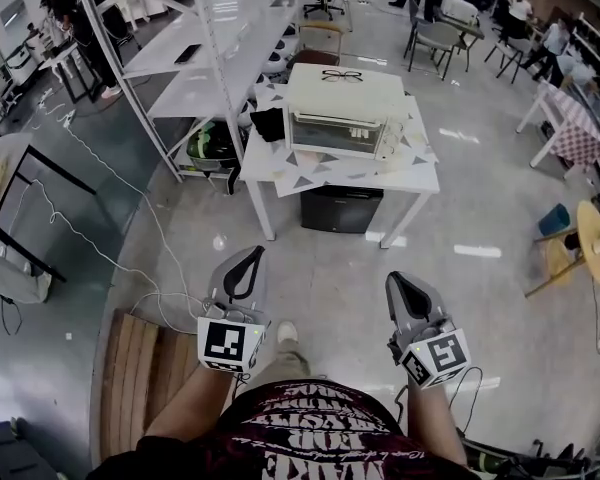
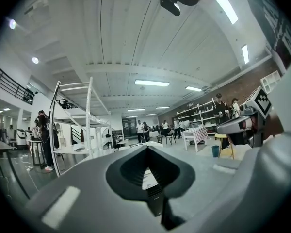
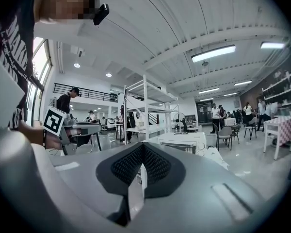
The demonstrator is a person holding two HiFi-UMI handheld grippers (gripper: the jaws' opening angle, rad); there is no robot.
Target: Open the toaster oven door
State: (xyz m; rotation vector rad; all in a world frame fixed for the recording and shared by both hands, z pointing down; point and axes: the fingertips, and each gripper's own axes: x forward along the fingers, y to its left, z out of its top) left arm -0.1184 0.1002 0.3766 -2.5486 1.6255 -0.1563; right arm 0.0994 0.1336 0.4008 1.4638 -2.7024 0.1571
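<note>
Oven point(image 1: 337, 133) on counter point(image 1: 412, 174), door shut, well ahead. Left gripper point(image 1: 252, 258) and right gripper point(image 1: 396, 284): jaws together, empty, held low; approach likely pending.

A white table point(image 1: 420, 173) stands over a black box point(image 1: 341, 209), perhaps a bin, beside white shelving point(image 1: 220, 43).

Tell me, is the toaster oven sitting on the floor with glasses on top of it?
Not quite. The toaster oven does have glasses on top, but it sits up on the white table instead. The head view shows it.
</note>
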